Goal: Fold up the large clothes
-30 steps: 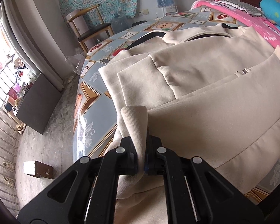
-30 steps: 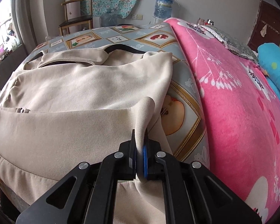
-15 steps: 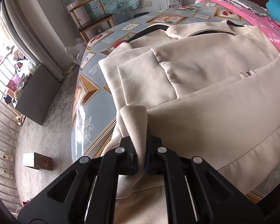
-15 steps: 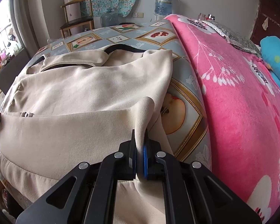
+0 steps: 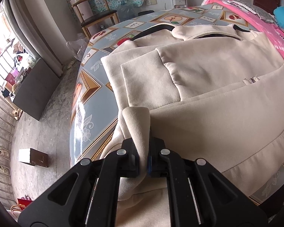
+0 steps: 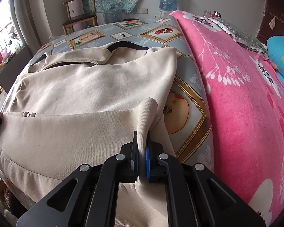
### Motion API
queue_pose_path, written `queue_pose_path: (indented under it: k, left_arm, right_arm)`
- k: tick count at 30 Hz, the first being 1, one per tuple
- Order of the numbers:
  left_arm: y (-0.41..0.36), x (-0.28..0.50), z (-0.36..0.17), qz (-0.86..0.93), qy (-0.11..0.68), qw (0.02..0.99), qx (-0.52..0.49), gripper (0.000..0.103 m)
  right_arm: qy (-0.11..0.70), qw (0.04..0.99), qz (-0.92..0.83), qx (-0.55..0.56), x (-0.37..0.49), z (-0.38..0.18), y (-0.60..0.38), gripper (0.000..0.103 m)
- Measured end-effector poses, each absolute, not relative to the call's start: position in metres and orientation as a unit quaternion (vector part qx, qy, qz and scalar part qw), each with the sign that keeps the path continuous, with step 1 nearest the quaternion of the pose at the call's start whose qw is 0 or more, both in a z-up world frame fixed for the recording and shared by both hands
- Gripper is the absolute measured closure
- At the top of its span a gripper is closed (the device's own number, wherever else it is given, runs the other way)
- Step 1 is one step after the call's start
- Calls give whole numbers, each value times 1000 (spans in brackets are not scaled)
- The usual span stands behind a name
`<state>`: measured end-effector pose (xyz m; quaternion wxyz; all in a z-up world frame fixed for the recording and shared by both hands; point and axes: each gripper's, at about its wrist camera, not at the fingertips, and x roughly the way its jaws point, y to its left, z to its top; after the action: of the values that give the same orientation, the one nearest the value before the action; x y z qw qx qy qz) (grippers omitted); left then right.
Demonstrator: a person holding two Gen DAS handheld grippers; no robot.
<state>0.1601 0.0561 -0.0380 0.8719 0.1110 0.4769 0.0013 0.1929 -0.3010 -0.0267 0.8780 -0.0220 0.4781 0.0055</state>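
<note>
Here the beige jacket [image 5: 214, 79] lies spread face-up on the table [image 5: 89, 102] with the fruit-print oilcloth, collar [image 5: 204, 31] at the far end and the ribbed hem [image 5: 251, 151] nearest you, already lifted and doubled a little way over the body. You hold the hem at both corners: the left gripper [image 5: 143, 158] is clamped on the hem's left corner, a pinch of ribbed cloth standing up between the pads, and the right gripper [image 6: 142, 160] is clamped the same way on the right corner. Note the geometry that matters: the jacket's long axis runs straight away from both tools, hem to collar, and the hem edge spans crosswise between your two hands, so neither hand is nearer the collar than the other. The left sleeve [image 5: 147, 83] is already laid in over the chest; a zip pull [image 5: 252, 79] shows near the fold line. My judgement is that the step in hand is the bottom-to-top fold, and it calls for carrying both corners forward together, level with each other, toward the collar; if one hand leads, the fold line will skew. To your right the pink blanket [image 6: 246, 94] lies close beside the jacket's right edge, touching the table. To your left the table edge drops to bare floor, with a wooden chair [image 5: 96, 15] well beyond.
</note>
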Motion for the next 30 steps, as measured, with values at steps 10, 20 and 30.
queue_pose_path:
  k: [10,20,30]
  left_arm:
    - [57,160,-38,0,476,873,109,96]
    - [56,159,-38,-2,471,875,113,96]
    - [62,158,-38,-13,466,879,97,96]
  right_arm:
    - [485,874,4,-26,196,-27,-301,97]
    - [492,870,-3,-42,199,-28,-297,97]
    - [499,864,-15,-62,201,-27,-291,97]
